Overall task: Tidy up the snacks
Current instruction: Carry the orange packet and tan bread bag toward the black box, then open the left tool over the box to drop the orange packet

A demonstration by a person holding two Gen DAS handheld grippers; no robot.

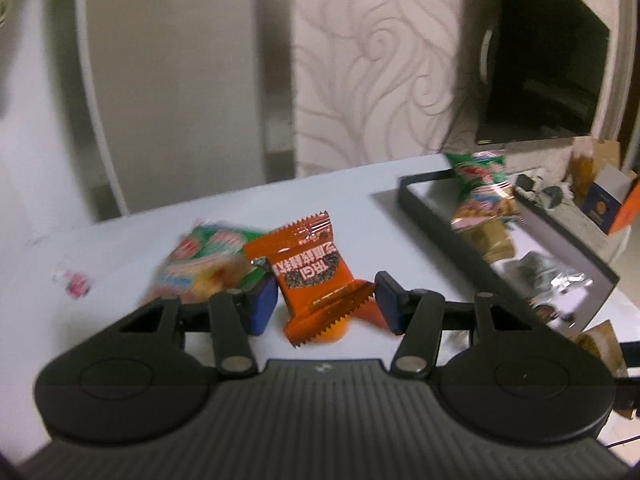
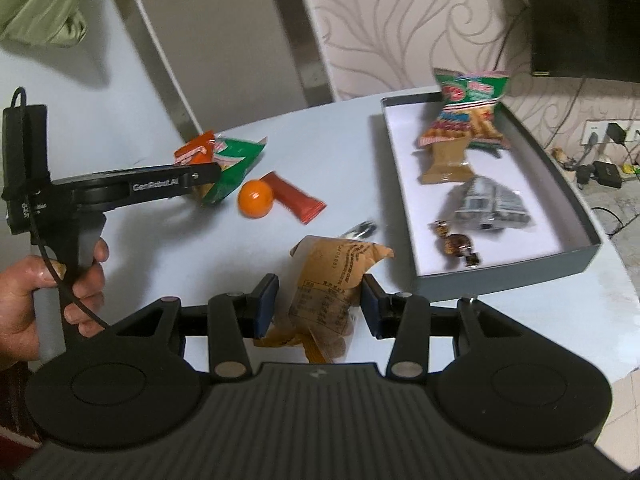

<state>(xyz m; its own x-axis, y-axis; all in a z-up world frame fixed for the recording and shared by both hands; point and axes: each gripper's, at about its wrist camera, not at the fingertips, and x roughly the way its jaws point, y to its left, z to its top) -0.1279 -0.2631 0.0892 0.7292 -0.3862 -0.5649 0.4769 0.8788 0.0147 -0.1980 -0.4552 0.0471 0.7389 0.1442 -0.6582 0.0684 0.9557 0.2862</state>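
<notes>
My left gripper (image 1: 326, 306) is open, its blue pads either side of an orange snack packet (image 1: 310, 270) on the white table (image 1: 340, 188). A green packet (image 1: 204, 264) lies just left of it. An orange ball (image 2: 256, 199) lies by a red-orange packet (image 2: 294, 197). My right gripper (image 2: 318, 306) is open around a brown packet (image 2: 328, 284), pads close to its sides. The grey box (image 2: 508, 276) at the right holds a green chip bag (image 2: 472, 92), a brown packet (image 2: 444, 160), a silver packet (image 2: 488, 204) and a wrapped candy (image 2: 456, 244).
A small wrapped candy (image 1: 74, 282) lies at the table's far left. A silver candy (image 2: 360, 230) lies beside the box. A dark screen (image 1: 544, 72) hangs behind it, with cables and sockets (image 2: 600, 152) on the floor. An orange-blue carton (image 1: 612, 200) stands beyond the box.
</notes>
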